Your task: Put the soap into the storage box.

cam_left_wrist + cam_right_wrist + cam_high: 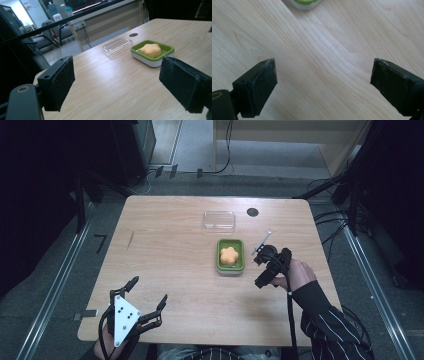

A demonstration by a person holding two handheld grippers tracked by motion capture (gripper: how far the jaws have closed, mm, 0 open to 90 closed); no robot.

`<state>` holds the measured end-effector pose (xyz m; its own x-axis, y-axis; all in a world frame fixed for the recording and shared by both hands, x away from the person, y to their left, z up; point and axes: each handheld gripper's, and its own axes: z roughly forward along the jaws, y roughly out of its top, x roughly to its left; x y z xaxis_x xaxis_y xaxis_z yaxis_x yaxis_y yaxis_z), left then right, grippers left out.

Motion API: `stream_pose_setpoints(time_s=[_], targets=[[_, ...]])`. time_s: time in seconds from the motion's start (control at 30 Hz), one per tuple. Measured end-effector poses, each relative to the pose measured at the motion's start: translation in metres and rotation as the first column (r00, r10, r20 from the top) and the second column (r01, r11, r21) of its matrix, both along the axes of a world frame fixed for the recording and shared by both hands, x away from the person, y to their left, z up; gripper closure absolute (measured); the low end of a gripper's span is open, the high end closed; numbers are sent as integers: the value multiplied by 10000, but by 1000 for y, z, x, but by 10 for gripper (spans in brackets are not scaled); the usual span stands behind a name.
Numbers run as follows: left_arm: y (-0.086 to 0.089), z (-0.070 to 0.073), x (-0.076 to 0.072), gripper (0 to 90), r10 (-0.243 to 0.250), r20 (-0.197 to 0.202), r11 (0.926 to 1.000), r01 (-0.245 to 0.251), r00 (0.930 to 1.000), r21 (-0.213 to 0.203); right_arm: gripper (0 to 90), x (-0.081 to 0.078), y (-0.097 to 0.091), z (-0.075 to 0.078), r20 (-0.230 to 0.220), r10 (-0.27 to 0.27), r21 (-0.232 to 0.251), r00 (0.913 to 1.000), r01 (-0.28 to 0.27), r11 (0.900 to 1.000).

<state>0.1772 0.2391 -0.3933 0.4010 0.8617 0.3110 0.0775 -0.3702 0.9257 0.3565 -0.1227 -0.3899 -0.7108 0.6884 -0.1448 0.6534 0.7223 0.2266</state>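
A person is sitting at the near edge of a pale wooden table (pixel 175 270), holding a gripper in each hand. At about seven o'clock on the table, the left gripper (pixel 148 292) is resting low near the front edge, its jaws spread wide and gripping nothing. At about four o'clock, the right gripper (pixel 265 262) is hovering just beside a green dish (pixel 230 255), a hand (pixel 299 275) in a striped sleeve steering it; its own view is showing both jaws wide apart over bare wood, holding nothing. The dish is sitting slightly right of the table's centre, carrying an orange flower-shaped soap (pixel 229 255). Just beyond it, toward twelve o'clock, a clear plastic lid (pixel 219 219) is lying flat. At one o'clock, a dark round hole (pixel 252 212) is showing near the far edge. Beyond the table, cables are trailing across the floor.
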Motion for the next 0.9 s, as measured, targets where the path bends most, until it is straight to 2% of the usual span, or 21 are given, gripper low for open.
stream_pose_setpoints(time_s=[0.33,0.67,0.9], targets=[[-1,0,0,135,-6,-5,10000,6,10000,32,73,-23,-21,-13,-114,-229,-187,9997,226,9996],[-1,0,0,135,1,-8,10000,-1,10000,27,73,-45,-41,-41,-658,-610,-387,9960,586,9975],[0,0,0,135,-11,-9,10000,11,10000,40,73,-58,-51,-54,-738,-692,-399,9949,664,9970]])
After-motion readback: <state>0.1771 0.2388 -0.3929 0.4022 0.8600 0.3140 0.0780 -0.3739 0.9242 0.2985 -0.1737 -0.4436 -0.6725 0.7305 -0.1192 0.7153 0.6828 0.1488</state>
